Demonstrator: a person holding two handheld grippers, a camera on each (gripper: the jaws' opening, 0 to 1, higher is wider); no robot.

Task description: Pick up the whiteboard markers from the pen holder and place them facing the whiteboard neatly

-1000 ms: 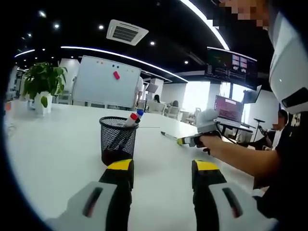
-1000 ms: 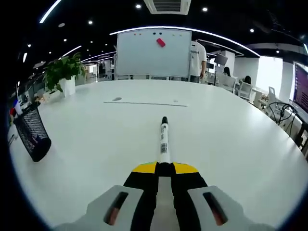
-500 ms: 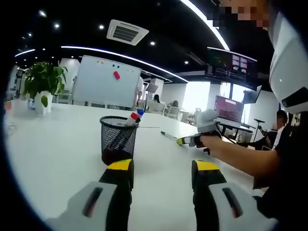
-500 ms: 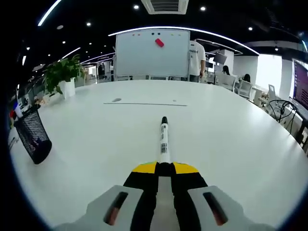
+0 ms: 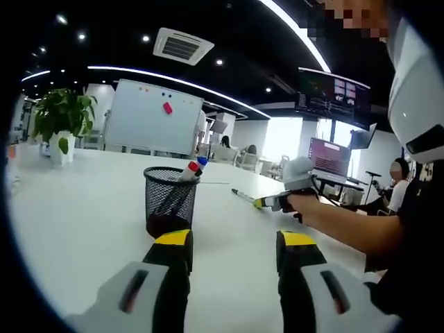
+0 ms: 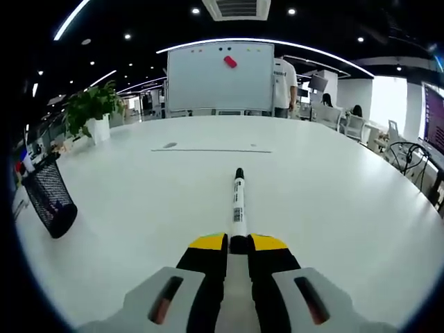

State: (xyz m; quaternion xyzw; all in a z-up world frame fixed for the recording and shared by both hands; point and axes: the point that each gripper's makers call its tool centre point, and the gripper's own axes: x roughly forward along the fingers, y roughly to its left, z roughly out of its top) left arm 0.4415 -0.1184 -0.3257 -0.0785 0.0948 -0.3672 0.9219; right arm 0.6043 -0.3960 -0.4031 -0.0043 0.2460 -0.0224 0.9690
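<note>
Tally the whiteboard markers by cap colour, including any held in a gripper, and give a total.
Black cap: 1, the black-capped marker clamped in the right gripper, pointing toward the whiteboard.
Red cap: 1, the red-capped marker standing in the pen holder.
Blue cap: 1, the blue-capped marker beside it in the holder.
Total: 3 markers.

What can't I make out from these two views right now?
- Left gripper view: how many markers stand in the black mesh pen holder; mesh hides all but the red and blue caps.
- Right gripper view: whether the white whiteboard marker in the right claw touches the white table.
- The marker's barcode label print: too small.
</note>
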